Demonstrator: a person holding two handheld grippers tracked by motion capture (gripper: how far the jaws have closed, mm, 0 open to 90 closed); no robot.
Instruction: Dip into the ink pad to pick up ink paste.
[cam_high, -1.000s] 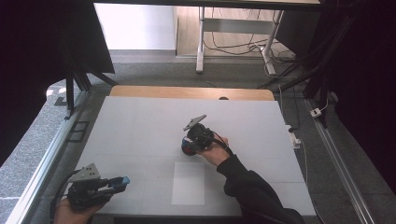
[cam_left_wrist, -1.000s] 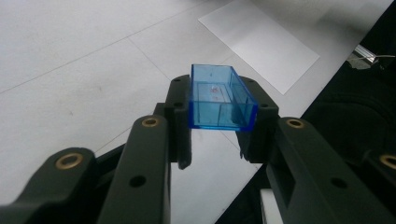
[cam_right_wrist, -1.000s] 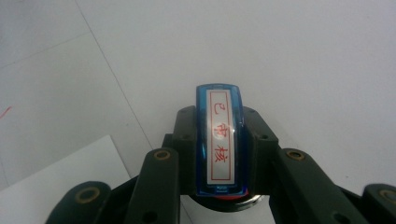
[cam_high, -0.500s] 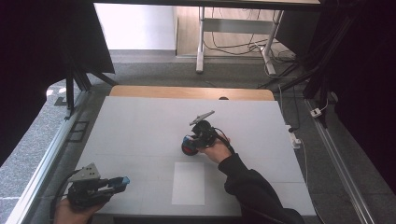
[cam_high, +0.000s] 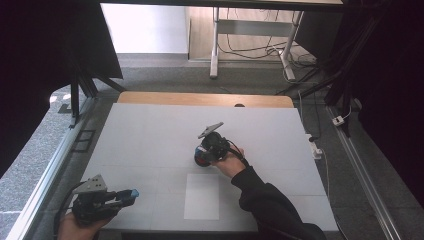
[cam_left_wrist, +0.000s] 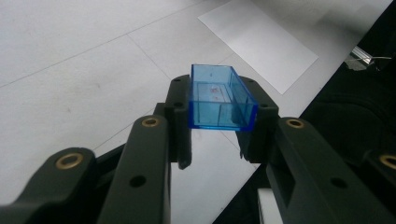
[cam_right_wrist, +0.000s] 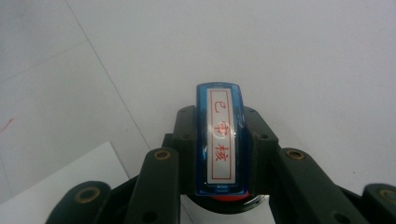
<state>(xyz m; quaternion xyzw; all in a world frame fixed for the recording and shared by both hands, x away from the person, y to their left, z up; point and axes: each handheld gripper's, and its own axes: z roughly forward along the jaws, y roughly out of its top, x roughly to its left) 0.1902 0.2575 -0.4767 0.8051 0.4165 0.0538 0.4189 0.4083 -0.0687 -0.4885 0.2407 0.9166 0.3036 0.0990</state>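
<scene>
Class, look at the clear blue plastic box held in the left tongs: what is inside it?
The clear blue plastic box looks empty: through its open top only the floor shows, with a few small red marks. The left tongs cover the lower outer walls.

Table (cam_high: 150, 130) mostly bare; only flat white sheet (cam_high: 201, 196) lies near front edge, btwn left gripper (cam_high: 131, 194) & right gripper (cam_high: 200, 157), no real obstacle.

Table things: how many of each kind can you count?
Blue cap: 1
Blue stamp: 1
Paper sheet: 1
Grippers, left and right: 2
Total: 5
</scene>
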